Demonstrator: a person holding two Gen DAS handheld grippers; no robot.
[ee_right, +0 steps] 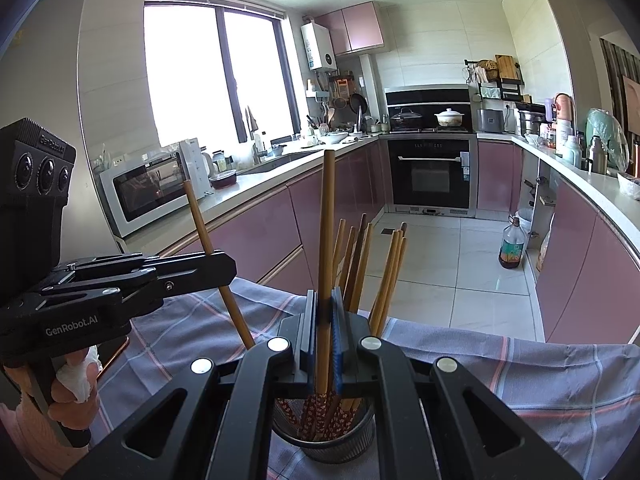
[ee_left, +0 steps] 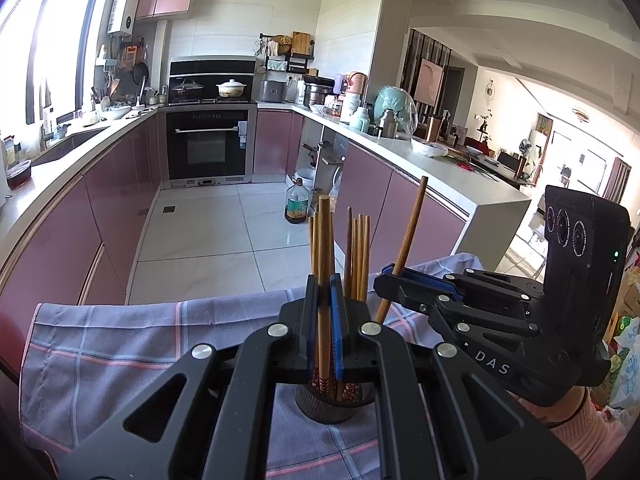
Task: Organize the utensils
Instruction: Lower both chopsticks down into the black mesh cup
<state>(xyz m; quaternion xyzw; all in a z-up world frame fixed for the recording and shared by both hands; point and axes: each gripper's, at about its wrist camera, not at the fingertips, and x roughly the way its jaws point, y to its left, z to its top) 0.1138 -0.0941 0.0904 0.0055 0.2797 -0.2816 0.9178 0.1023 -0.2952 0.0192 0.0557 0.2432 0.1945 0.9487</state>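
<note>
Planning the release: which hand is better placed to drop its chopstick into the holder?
Probably right: the right gripper holds its upright chopstick with the end inside the holder rim; the left gripper's leaning chopstick has its lower end hidden.

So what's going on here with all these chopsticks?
A person is sorting chopsticks with two handheld grippers. The left gripper is shut on one wooden chopstick, and the right gripper is shut on another chopstick. Both are held upright over a mesh holder that already contains the rest of the chopsticks. The holder stands on a checked cloth.
</note>
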